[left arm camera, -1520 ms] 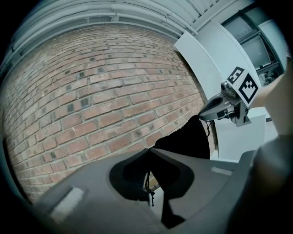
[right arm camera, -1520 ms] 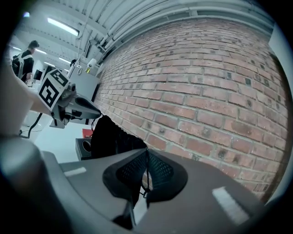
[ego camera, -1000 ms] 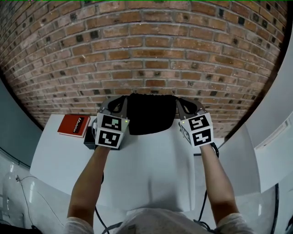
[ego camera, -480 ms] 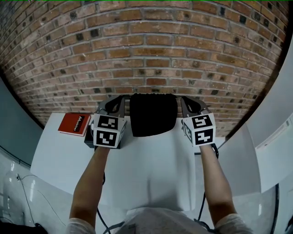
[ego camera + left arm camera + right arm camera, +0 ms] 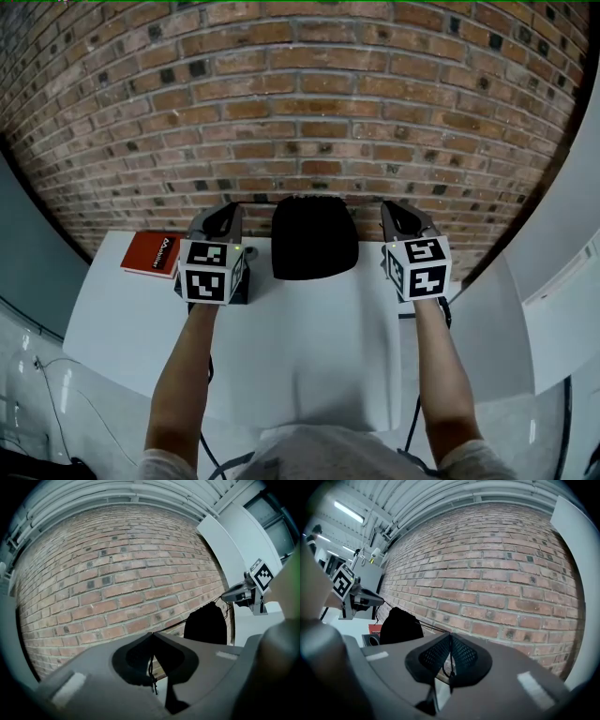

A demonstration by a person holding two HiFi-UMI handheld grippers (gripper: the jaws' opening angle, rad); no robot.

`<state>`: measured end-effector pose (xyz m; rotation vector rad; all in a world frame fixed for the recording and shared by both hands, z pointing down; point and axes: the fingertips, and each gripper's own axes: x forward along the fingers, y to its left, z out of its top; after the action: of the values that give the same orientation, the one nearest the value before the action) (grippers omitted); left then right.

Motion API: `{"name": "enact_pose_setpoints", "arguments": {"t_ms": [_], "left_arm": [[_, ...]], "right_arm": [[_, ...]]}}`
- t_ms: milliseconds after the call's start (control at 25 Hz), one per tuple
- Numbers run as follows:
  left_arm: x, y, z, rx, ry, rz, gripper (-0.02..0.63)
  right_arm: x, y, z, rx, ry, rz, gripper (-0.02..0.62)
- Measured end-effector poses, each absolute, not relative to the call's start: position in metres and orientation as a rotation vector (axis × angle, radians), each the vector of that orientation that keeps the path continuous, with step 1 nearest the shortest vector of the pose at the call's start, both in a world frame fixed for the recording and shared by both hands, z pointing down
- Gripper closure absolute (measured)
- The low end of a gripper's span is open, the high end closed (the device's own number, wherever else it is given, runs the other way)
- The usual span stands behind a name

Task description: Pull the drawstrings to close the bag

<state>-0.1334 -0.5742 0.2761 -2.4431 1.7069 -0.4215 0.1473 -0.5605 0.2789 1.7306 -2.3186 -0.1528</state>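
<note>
A black drawstring bag (image 5: pixel 314 237) hangs between my two grippers in front of the brick wall, its top gathered narrow. My left gripper (image 5: pixel 223 214) is shut on the left drawstring (image 5: pixel 172 625), which runs taut from the jaws (image 5: pixel 153 633) to the bag (image 5: pixel 205 624). A short knotted end hangs below the pads. To the right of the bag, my right gripper (image 5: pixel 396 210) is shut on the right drawstring (image 5: pixel 431 626). That cord stretches from the closed jaws (image 5: pixel 450 634) to the bag (image 5: pixel 399 626). Both grippers point nearly level, toward the wall.
A white table (image 5: pixel 309 347) lies below the bag. On its left end rests a red book (image 5: pixel 152 254), with a small dark box (image 5: pixel 372 640) beside it under my left gripper. The brick wall (image 5: pixel 309 112) stands close behind.
Both grippers have moved outward, away from the bag. The cords have drawn out longer and the bag's top has cinched from wide to narrow.
</note>
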Motion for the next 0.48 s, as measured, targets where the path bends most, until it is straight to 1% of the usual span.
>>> {"name": "enact_pose_setpoints", "arguments": {"t_ms": [480], "left_arm": [[-0.1445,-0.5696,0.2769,-2.443,1.750,-0.396,0.598]], "right_arm": [[0.1550,-0.5575,0.2821,1.766,-2.306,-0.134,0.586]]}}
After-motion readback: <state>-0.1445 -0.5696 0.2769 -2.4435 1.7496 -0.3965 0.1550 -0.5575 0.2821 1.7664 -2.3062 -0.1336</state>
